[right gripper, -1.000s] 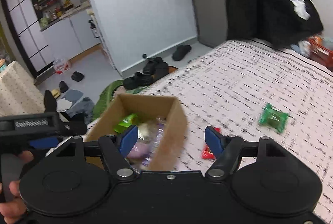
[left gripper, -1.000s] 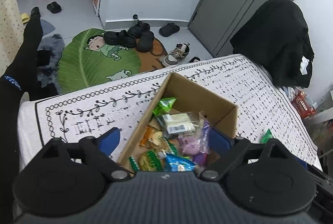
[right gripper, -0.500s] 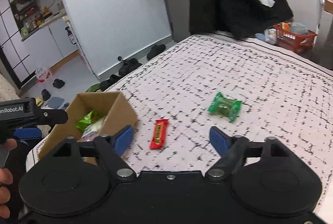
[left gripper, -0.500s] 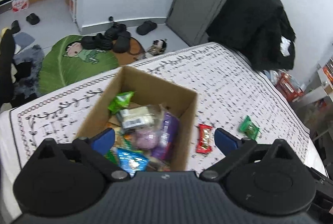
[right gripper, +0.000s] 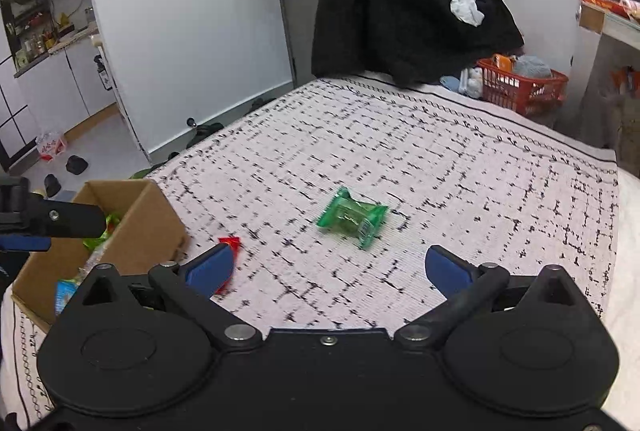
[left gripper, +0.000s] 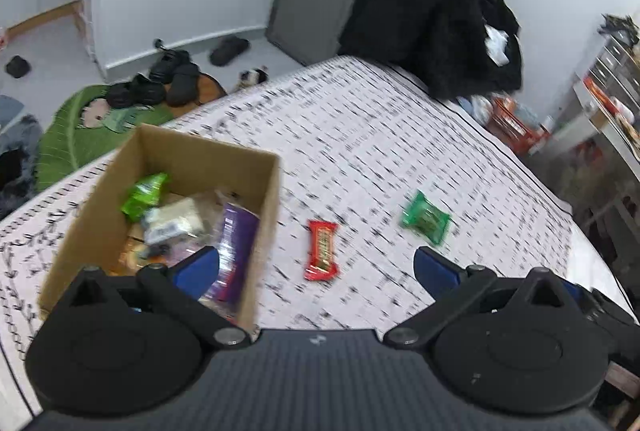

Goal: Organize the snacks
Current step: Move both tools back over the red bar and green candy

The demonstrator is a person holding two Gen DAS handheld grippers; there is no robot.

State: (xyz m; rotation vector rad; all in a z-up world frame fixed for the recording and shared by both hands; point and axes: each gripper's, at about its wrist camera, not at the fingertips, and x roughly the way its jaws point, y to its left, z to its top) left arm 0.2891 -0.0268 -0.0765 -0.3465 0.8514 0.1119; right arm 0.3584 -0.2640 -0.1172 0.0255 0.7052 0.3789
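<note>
The green snack packet [right gripper: 353, 217] lies loose on the counter [right gripper: 460, 167], dead ahead of the right tongs [right gripper: 328, 267], gaping and empty. The left tongs [left gripper: 316, 265], also open, face the red bar [left gripper: 321, 249] beside the box [left gripper: 176, 155].

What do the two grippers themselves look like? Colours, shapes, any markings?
The left gripper and right gripper look alike: black plastic bodies with two round discs, angled linkage arms on silver pivot bolts, and blue finger pads. The left body has a ribbed grey centre panel. No cables, sleeves or legible markings show.
</note>
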